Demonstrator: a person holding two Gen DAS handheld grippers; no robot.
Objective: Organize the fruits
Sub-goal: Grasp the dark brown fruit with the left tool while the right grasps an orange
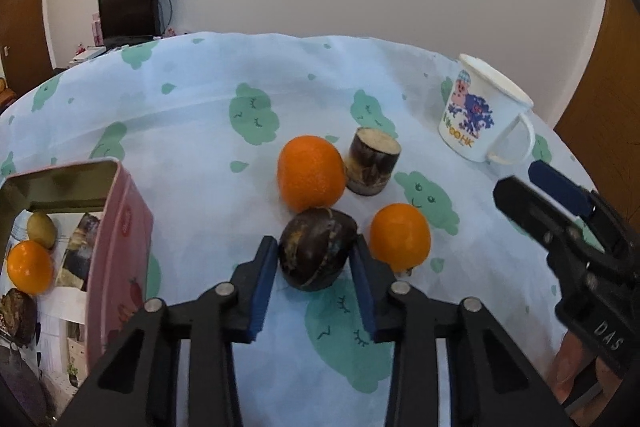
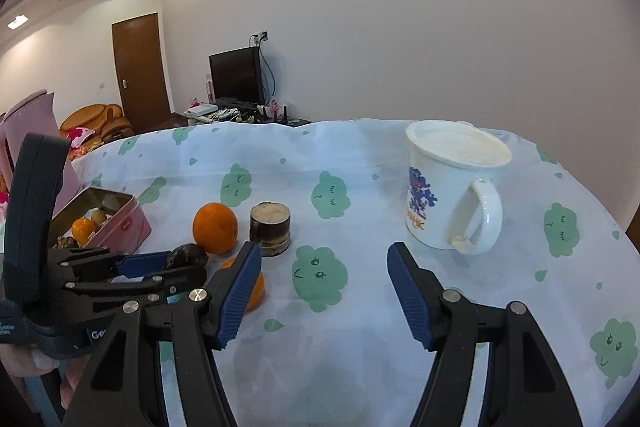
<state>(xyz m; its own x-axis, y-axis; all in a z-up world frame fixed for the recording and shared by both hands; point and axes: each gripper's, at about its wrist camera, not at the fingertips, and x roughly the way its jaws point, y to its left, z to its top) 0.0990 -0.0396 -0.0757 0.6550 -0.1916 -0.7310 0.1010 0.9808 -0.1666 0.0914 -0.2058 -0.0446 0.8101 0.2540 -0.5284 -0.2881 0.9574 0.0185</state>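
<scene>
Fruits partly sorted: we count several in the tin (image 1: 120, 227); left claw (image 1: 314, 267) grips a dark fruit (image 1: 316, 251), right claw (image 2: 320, 291) gapes empty.

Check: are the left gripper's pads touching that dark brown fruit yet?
Touching, as far as the left wrist view shows: both pads of the left gripper sit flush against the dark brown fruit, no cloth visible between.

Both wrist views looked low across the tablecloth (image 1: 200, 131), the left nearer; they shared the large orange (image 1: 311, 173) and mug (image 2: 452, 187).
</scene>
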